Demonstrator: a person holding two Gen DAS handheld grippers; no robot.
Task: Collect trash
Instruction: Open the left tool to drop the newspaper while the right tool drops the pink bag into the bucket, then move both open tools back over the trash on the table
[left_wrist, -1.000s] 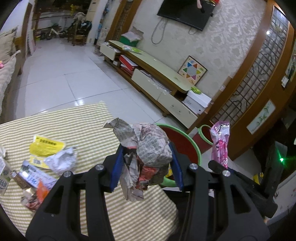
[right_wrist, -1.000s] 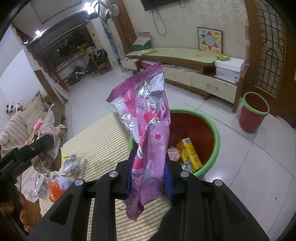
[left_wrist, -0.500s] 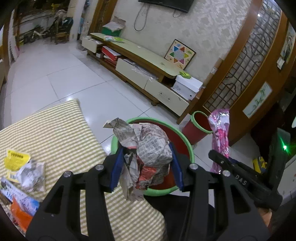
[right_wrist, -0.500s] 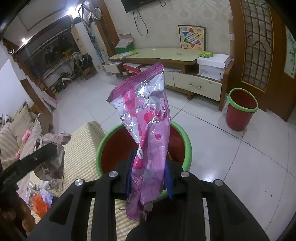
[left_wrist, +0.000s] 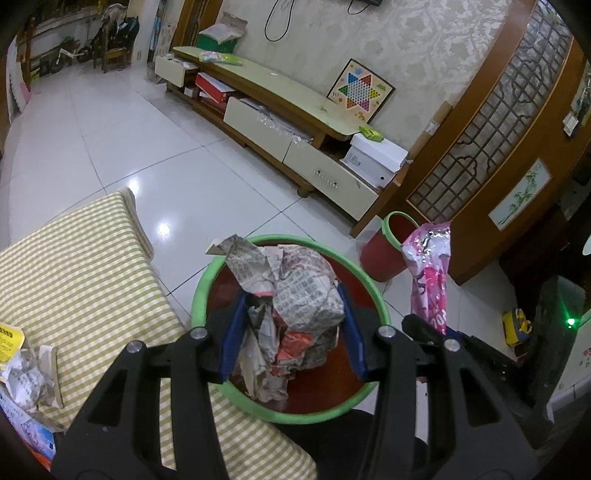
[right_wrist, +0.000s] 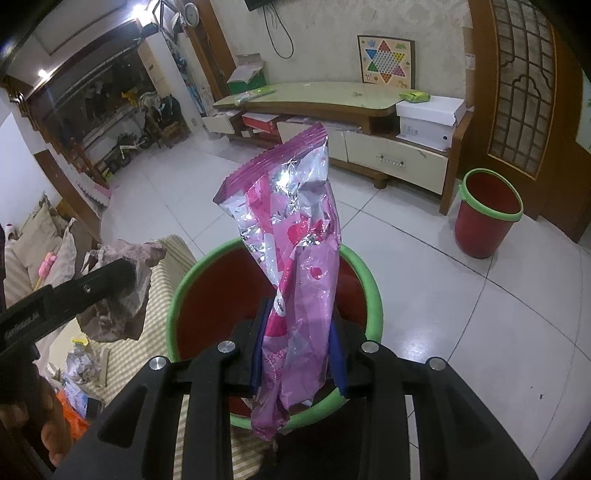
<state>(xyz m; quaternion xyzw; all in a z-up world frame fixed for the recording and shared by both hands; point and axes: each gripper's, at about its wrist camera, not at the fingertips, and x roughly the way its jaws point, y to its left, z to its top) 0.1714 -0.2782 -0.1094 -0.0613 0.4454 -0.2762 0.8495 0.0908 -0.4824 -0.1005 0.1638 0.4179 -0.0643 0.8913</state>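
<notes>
My left gripper (left_wrist: 291, 328) is shut on a crumpled newspaper wad (left_wrist: 295, 295), which hangs over the mouth of a big red bin with a green rim (left_wrist: 199, 284). My right gripper (right_wrist: 297, 350) is shut on a pink foil snack bag (right_wrist: 295, 236) that stands upright over the same bin (right_wrist: 177, 295). From the left wrist view the pink bag (left_wrist: 428, 273) shows to the right of the bin. The right wrist view shows the newspaper wad (right_wrist: 122, 291) and a left finger (right_wrist: 88, 288) at the bin's left.
A yellow-striped cloth surface (left_wrist: 74, 280) lies left of the bin, with more wrappers and paper (left_wrist: 26, 365) on its near left. A smaller red bin (right_wrist: 487, 214) stands on the tiled floor by a wooden door. A low TV cabinet (left_wrist: 280, 110) runs along the far wall.
Both grippers have moved off the striped cloth toward the big bin, and now hold their trash over its mouth. The loose wrappers have slid toward the left edge of the left wrist view.
</notes>
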